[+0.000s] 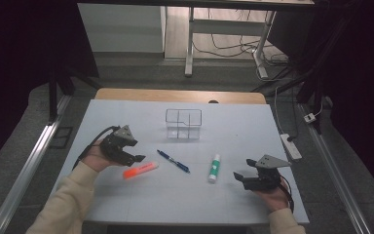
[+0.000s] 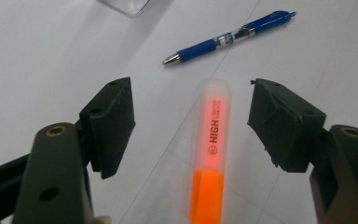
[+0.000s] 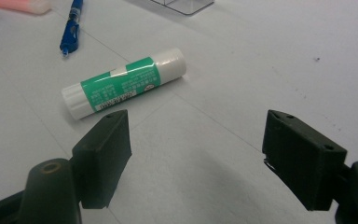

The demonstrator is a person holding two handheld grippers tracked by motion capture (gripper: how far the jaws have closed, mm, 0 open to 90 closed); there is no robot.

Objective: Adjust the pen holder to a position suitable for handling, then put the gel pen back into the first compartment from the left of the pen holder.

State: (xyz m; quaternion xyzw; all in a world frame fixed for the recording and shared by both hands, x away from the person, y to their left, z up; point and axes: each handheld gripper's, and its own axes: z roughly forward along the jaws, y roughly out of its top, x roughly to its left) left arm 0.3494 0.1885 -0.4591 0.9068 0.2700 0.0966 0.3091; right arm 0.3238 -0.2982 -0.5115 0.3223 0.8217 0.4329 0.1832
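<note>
left gripper (image 2: 191,126): jaws wide apart, straddling orange highlighter (image 2: 209,158), not touching | right gripper (image 3: 196,158): jaws wide, empty

Highlighter (image 1: 140,169) left, pen (image 1: 173,161) middle (organizer (image 1: 183,124) behind), glue stick (image 1: 215,168) right

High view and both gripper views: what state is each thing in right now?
Left gripper: jaws open, either side of the highlighter.
Right gripper: jaws open, holding nothing.
Highlighter: capped, lying flat.
Blue pen: lying flat, untouched.
Glue stick: capped, on its side.
Clear organizer: upright, looks empty.
</note>
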